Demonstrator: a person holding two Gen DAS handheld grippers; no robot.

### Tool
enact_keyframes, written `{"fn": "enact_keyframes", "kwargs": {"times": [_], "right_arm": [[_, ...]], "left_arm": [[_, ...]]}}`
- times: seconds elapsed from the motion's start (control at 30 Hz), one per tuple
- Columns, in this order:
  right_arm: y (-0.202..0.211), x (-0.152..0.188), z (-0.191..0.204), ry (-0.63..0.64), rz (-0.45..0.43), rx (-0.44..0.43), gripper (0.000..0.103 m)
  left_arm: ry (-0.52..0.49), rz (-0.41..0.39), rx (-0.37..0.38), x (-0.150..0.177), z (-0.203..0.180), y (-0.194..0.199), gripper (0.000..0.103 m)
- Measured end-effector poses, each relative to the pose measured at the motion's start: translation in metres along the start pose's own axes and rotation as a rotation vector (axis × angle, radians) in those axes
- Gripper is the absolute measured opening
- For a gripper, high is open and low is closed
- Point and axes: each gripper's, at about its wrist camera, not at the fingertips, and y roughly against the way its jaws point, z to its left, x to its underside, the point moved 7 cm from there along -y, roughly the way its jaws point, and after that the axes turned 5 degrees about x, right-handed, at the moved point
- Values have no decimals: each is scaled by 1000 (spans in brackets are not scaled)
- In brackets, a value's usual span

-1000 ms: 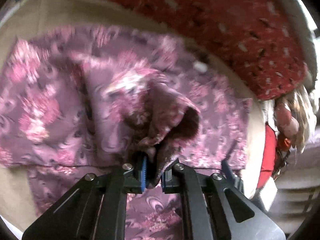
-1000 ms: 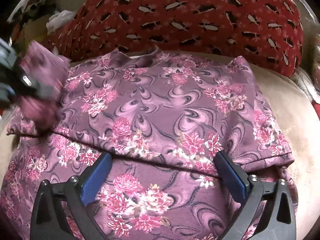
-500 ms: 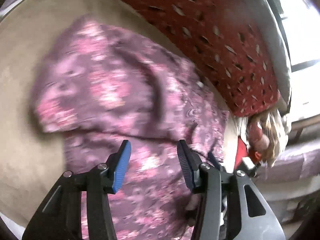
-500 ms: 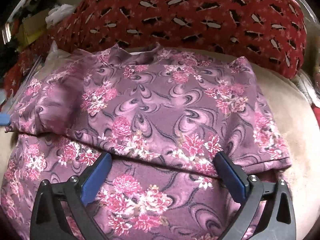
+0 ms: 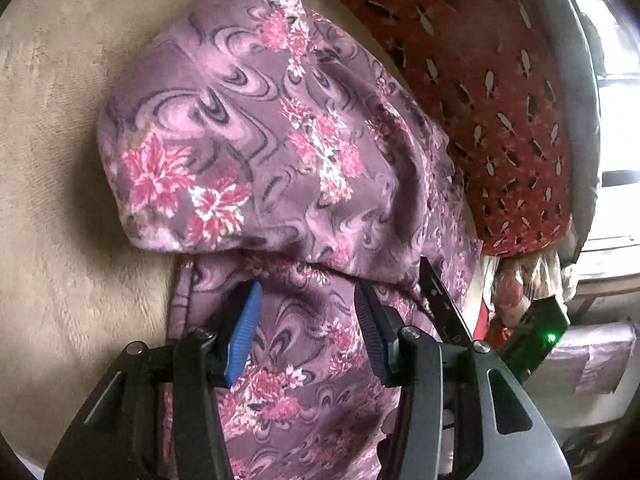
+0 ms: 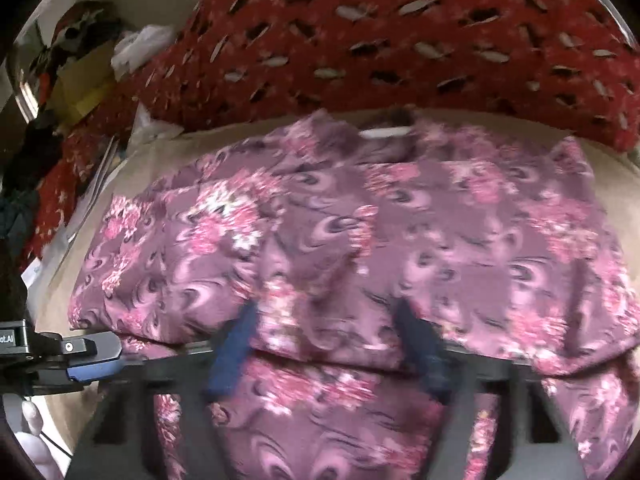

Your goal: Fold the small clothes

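Note:
A purple garment with pink flowers [image 5: 256, 152] lies on a beige blanket [image 5: 60, 200], its upper part folded over the lower. My left gripper [image 5: 308, 304] hovers open over the lower part just below the fold edge, with nothing pinched. In the right wrist view the same garment [image 6: 460, 248] spreads wide, its collar at the back. My right gripper [image 6: 326, 336] is blurred at the fold edge; its jaws are closing with fabric between them, and I see no firm pinch. The left gripper's blue pad [image 6: 92, 356] shows at the left edge.
A red patterned pillow [image 6: 400, 40] lies right behind the garment, also seen as the red pillow [image 5: 500, 100]. Clutter of boxes and cloth [image 6: 80, 64] fills the far left. A doll [image 5: 516, 292] and shelves stand beyond the blanket's right side.
The left gripper let go of the fabric bunch it carried; that part now lies folded over. It opened and shifted sideways. The right gripper's wide jaws narrowed and it moved left along the fold.

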Motion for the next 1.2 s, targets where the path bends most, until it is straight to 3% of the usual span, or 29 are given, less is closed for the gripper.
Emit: {"fn": "enact_keyframes", "kwargs": {"times": [0.03,0.17,0.3,0.57,0.8,0.9,1.0,1.07,1.13,1.2], "right_arm": [[2,-3,5,21,-13,-5,10],[23,-13,1,14,-77,-80,9],[56,-31,-33,-52,-158,-120,9],[80,-46,-140,-203,-221,-21,9],[57,-19,-208,-325,-181,61,7],[37,-3,-224,-347,-120,97,7],[28,6,-225,-341,-89,95,8],[38,4,-230,-386,-87,73,13],[56,0,-235,-426,-131,58,14],[79,-6,-234,-434,-209,10,15]], "left_arm": [[1,-3,1,-2,0,0,46],[-16,-30,-4,-1,1,10,46],[-10,-47,16,-2,-5,13,46],[-12,-45,-38,-1,-7,-4,46],[-12,-45,-67,-1,-4,-12,46],[-17,-43,-94,-4,-6,-16,46],[-58,-39,-125,1,-12,-14,46],[-119,-33,-101,13,-26,-6,46],[-191,-51,-87,21,-41,-1,46],[-287,-98,-147,22,-57,-1,46]]}}
